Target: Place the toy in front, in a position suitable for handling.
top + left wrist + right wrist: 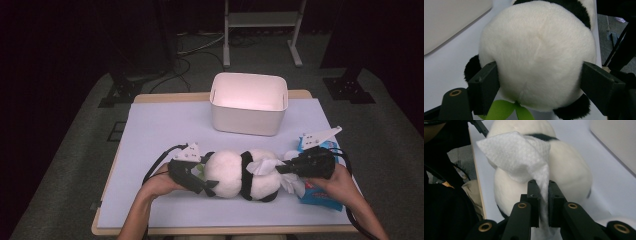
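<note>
High view: a plush panda (240,175) lies on its side at the near middle of the worktop (160,130). Left gripper (192,175) fingers (485,85) squeeze its round end. Right gripper (282,170) fingers pinch a white tissue (521,157) against the panda. A white bin (248,102) stands beyond, with open worktop between.

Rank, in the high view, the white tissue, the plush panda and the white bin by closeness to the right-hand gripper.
From the right gripper:
1. White tissue, pinched in its jaws.
2. Plush panda, just beyond, lying mid-table.
3. White bin, farthest, at the table's back edge.
</note>
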`<state>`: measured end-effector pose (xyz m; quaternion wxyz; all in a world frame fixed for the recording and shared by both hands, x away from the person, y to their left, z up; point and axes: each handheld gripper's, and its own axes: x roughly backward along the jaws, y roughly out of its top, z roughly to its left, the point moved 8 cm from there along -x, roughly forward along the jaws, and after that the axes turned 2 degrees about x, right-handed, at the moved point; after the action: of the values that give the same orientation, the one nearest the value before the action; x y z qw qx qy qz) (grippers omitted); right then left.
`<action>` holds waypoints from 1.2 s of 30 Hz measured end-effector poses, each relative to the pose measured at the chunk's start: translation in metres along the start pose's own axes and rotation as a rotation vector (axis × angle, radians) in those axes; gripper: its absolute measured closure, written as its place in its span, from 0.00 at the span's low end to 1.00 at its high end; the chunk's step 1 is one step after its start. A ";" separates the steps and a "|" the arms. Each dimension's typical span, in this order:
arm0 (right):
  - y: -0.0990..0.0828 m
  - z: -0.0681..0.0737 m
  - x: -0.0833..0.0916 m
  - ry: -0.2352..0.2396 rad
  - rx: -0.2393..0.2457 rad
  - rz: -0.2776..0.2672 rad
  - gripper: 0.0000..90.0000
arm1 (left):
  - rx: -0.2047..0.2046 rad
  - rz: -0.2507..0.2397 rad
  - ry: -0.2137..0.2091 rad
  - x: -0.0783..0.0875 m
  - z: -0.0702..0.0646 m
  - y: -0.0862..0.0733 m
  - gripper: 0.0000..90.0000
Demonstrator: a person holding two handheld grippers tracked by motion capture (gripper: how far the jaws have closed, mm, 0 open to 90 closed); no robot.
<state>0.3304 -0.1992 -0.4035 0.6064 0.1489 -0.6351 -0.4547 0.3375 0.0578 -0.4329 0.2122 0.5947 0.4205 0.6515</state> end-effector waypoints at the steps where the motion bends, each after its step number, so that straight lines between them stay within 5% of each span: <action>1: 0.005 0.003 -0.002 0.003 0.018 0.004 0.91 | -0.002 0.002 0.001 0.000 -0.001 0.001 0.21; 7: 0.025 0.019 -0.022 0.036 0.079 0.036 0.91 | -0.009 0.010 0.008 0.000 -0.002 0.002 0.21; 15: 0.034 0.026 -0.034 0.053 0.102 0.059 0.91 | -0.007 0.003 0.008 0.000 -0.001 0.003 0.21; 30: -0.002 0.013 -0.017 0.043 0.039 0.041 0.93 | 0.015 -0.008 -0.017 -0.001 -0.001 0.003 0.11; 36: -0.011 0.011 -0.011 0.036 0.019 0.034 0.93 | 0.041 -0.008 -0.058 -0.008 -0.002 0.001 0.09</action>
<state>0.3192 -0.1927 -0.4176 0.6240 0.1521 -0.6306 -0.4356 0.3373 0.0510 -0.4367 0.2149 0.6158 0.4298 0.6244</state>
